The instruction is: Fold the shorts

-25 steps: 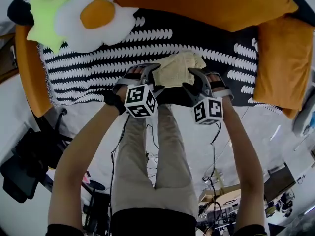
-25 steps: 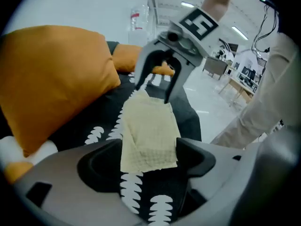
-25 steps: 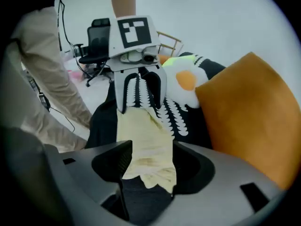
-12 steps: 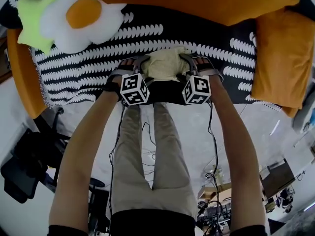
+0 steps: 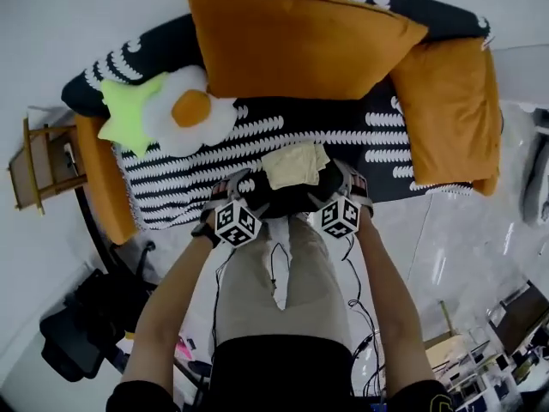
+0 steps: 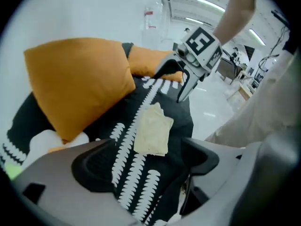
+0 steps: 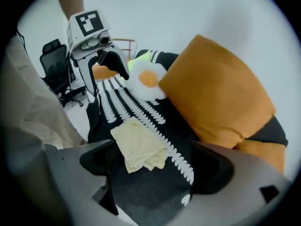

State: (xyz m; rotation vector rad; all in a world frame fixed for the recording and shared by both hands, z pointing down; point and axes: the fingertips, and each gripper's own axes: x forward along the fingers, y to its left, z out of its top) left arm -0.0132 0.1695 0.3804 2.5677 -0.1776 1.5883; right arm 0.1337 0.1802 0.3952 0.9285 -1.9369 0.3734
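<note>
Both are lifting away: left gripper (image 5: 243,191) and right gripper (image 5: 343,187) opening wide, empty, leaving the folded shorts (image 5: 296,166) lying on the patterned throw (image 5: 171,178). Rising straight should be keeping the fold unsnagged.

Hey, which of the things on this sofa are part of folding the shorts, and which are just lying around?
For the job: folded pale yellow shorts; left tongs and right tongs, jaws have just been opening, gripping nothing.

Lying about: big orange cushion, side orange cushion, fried-egg pillow, green star pillow.
</note>
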